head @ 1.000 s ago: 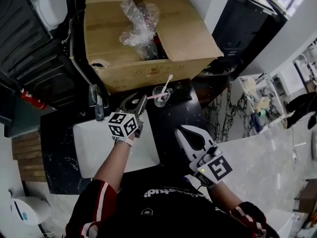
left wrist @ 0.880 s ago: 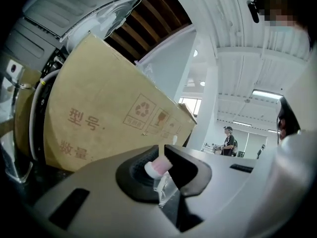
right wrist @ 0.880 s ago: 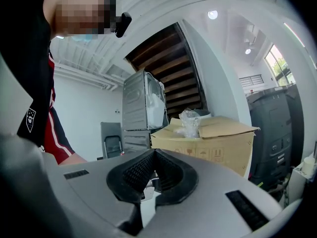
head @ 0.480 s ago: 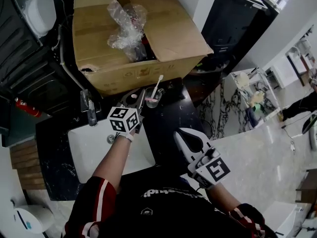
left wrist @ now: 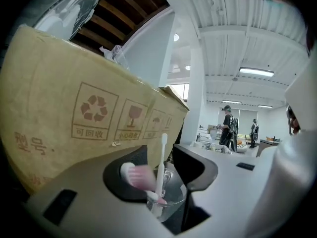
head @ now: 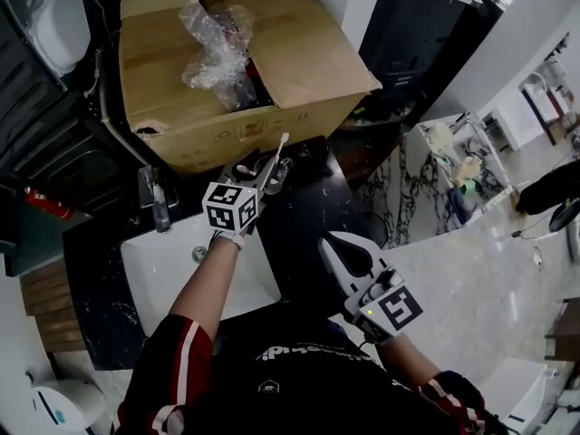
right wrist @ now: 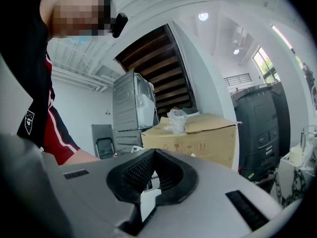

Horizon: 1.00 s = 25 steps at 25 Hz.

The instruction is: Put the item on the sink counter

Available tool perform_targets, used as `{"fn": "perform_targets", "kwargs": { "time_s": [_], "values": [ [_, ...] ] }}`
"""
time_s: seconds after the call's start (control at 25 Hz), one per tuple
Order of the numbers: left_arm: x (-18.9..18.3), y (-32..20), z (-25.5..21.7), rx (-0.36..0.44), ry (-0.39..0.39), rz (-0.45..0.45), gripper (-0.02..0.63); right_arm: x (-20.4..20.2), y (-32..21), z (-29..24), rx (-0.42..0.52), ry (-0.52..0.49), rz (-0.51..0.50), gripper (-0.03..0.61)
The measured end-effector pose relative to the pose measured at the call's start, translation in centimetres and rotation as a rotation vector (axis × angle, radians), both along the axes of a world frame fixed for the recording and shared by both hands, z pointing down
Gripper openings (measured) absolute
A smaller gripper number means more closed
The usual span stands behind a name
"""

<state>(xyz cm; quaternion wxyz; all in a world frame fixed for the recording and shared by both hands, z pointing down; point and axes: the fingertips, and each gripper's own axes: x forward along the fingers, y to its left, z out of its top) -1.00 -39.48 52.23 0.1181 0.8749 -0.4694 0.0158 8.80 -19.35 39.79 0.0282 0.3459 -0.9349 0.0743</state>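
Note:
A clear glass cup [head: 275, 173] with a white and pink toothbrush [head: 280, 149] in it stands on the black sink counter [head: 313, 208], close against the cardboard box [head: 227, 71]. My left gripper [head: 264, 174] reaches over the counter to it. In the left gripper view the cup [left wrist: 171, 196] and toothbrush [left wrist: 162, 162] sit between the jaws of the left gripper [left wrist: 163, 170], which are opening, and the pads do not press on the glass. My right gripper [head: 348, 250] hangs near my body over the counter's right part, shut and empty, as the right gripper view also shows of the right gripper [right wrist: 154, 155].
A white sink basin [head: 172, 270] with a faucet [head: 154, 203] lies left of the cup. Crumpled plastic wrap [head: 210, 34] sticks out of the box. A marble-patterned surface [head: 471, 270] spreads to the right. People stand far off in the left gripper view.
My left gripper has moved forward from above the basin's edge to the cup by the box, so the cup now sits between its jaws. The right gripper has stayed put.

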Motion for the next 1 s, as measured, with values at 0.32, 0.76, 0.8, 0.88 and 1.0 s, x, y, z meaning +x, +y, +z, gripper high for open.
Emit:
{"fn": "perform_targets", "kwargs": {
  "time_s": [0.32,0.76,0.8,0.88,1.0],
  "values": [
    [-2.5,0.7,-0.7,0.021,0.015,-0.059,0.234,-0.7,0.2,-0.6,0.014,-0.006,-0.024,0.037],
    [-7.5,8.9,-5.8,0.140,-0.018,-0.110,0.232,-3.4,-0.2,-1.6,0.037,-0.022,-0.084,0.037],
    [-8.1,10.0,-6.6,0.155,-0.018,-0.114,0.222,-3.9,-0.2,-1.8,0.042,-0.026,-0.095,0.037],
    [-9.1,12.3,-8.3,0.188,-0.025,-0.119,0.156,-5.0,-0.2,-2.4,0.058,-0.048,-0.116,0.037],
    [-10.6,15.4,-10.9,0.243,-0.045,-0.125,0.073,-6.9,-0.1,-3.5,0.082,-0.086,-0.147,0.037]
  ]
}}
